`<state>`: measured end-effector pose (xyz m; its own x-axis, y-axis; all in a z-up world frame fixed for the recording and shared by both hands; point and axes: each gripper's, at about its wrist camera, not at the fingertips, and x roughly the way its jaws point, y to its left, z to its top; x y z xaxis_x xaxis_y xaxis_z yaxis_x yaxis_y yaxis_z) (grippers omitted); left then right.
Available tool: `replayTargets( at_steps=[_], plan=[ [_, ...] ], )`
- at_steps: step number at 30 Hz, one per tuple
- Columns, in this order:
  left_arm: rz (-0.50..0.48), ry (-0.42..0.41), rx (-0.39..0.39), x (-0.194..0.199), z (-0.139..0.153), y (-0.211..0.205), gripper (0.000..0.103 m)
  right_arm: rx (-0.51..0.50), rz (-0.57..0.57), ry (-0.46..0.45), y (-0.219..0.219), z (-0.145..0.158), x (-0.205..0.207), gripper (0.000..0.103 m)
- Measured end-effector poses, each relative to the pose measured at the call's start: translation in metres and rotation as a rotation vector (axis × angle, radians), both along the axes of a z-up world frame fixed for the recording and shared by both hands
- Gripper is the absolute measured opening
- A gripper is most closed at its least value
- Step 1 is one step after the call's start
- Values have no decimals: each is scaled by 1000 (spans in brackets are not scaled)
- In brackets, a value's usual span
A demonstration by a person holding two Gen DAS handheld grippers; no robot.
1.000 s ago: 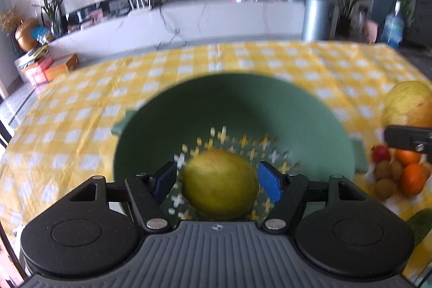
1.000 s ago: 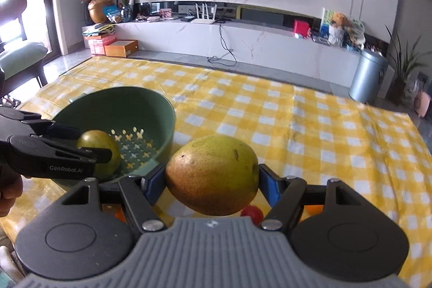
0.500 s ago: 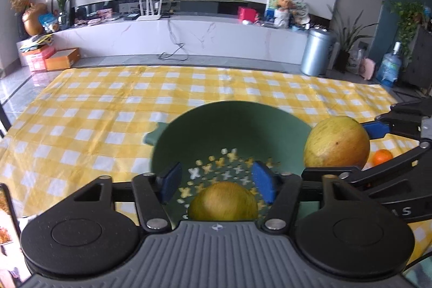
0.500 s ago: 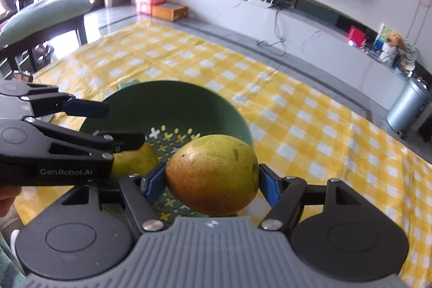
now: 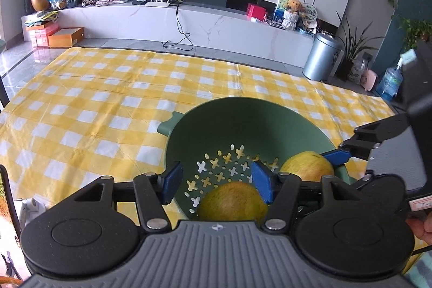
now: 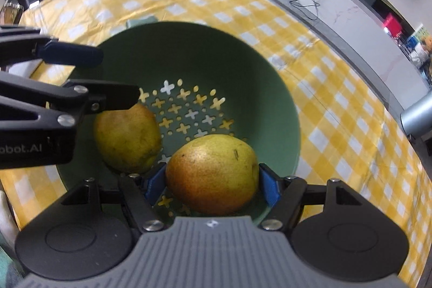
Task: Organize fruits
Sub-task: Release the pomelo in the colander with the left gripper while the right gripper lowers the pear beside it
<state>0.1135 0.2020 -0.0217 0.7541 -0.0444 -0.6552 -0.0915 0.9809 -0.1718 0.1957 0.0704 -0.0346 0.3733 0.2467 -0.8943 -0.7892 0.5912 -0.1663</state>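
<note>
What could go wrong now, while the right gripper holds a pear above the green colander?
1. The right gripper grips its pear close beside the pear already lying in the green colander; released here, it may knock or roll against it.
2. The open left gripper hangs over the colander, so the two grippers may collide.
</note>
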Motion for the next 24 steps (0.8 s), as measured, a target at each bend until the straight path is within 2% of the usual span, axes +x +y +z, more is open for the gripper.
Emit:
replayTargets(
  at_steps=[6,17,19,21,24],
  plan=[
    [-12,2,18,-1,-1,-3,69,-39,-5,74,10,-10,8,68],
    [-13,-14,56,-7,1,-8,71,-97,-7,76,18,-13,6,69],
    [-6,-25,57,-10,2,-9,71,-92,-8,63,17,-11,6,73],
    [3,-36,48,-12,4,-8,72,-83,-7,31,16,-6,5,84],
    [10,-58,25,-14,6,-5,72,-57,-17,45,12,1,8,84]
  ],
)
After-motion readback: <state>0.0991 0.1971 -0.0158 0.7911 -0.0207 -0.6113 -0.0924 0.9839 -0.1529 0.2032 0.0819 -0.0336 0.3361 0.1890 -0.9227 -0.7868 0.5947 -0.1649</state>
